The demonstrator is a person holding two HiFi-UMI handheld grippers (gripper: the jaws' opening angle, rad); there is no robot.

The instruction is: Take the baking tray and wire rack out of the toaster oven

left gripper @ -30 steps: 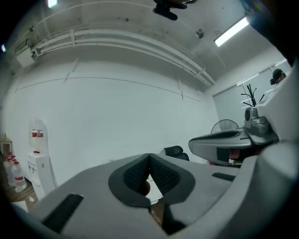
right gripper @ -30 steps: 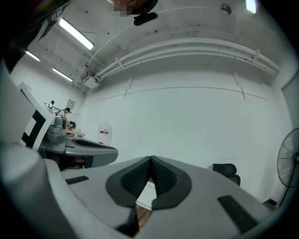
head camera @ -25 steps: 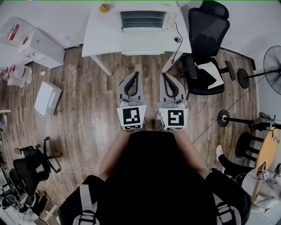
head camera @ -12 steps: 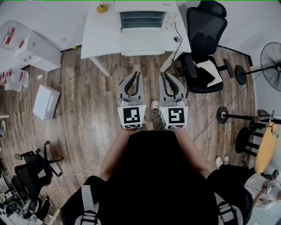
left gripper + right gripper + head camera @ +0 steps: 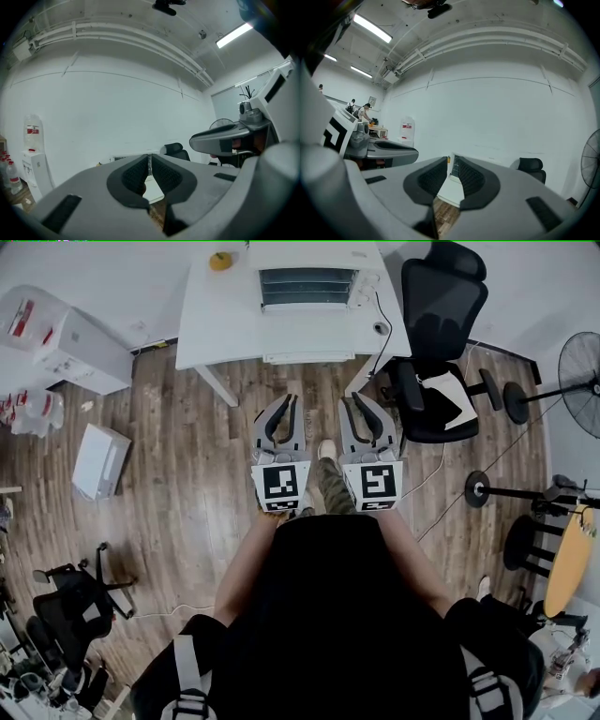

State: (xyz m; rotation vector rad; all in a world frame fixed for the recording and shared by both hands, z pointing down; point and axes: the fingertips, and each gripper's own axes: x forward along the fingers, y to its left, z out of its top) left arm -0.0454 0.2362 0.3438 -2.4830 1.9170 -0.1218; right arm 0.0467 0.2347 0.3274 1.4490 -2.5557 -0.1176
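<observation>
The white toaster oven (image 5: 309, 284) stands at the back of a white table (image 5: 220, 324), its dark glass front facing me. Thin bars show behind the glass, but I cannot make out the tray or the rack. Both grippers are held side by side over the wooden floor, short of the table and pointing at it. My left gripper (image 5: 285, 399) is shut, its tips (image 5: 149, 159) touching with nothing between them. My right gripper (image 5: 355, 399) has just been opening. A narrow gap shows between its tips (image 5: 453, 161), and nothing is in it.
A black office chair (image 5: 441, 343) stands right of the table, with a cable running down from the table's right side. A fan (image 5: 581, 381) is at the far right. A white box (image 5: 98, 457) and a white cabinet (image 5: 70, 334) are at the left. A yellow object (image 5: 221, 260) lies on the table.
The right gripper's jaw tips have parted slightly. A foot has stepped forward between the two grippers, which stay side by side. The left jaws remain shut.
</observation>
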